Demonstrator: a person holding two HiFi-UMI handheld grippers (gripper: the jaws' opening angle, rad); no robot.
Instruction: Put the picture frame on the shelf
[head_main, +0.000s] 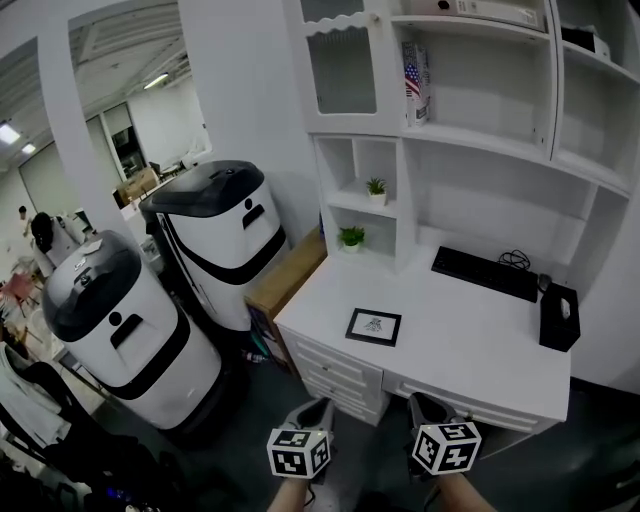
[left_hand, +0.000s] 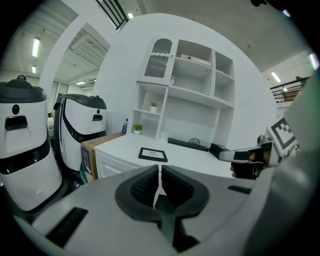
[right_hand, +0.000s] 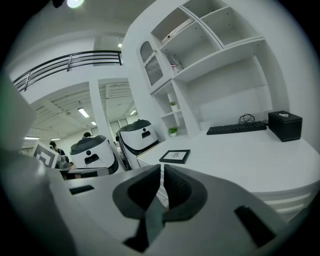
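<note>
Flat rectangular black-edged picture frame (head_main: 373, 327) on smooth white desk (head_main: 470, 355); left gripper (left_hand: 159, 176), right gripper (right_hand: 163, 176): ribbed jaws together, empty.

**Setting.** A large, lab-like workplace hall holding a staged home-study corner: a white counter (head_main: 470, 345) with drawers (head_main: 335, 368), a white shelf unit (head_main: 480, 150) above it, a keyboard (head_main: 485, 272) and small potted plants (head_main: 351, 237). Two bulky white-and-black machines (head_main: 215, 240) stand beside it. Strip lights (head_main: 155, 81), a mezzanine railing (right_hand: 70, 59) and distant people (head_main: 42, 232) mark the hall.
</note>
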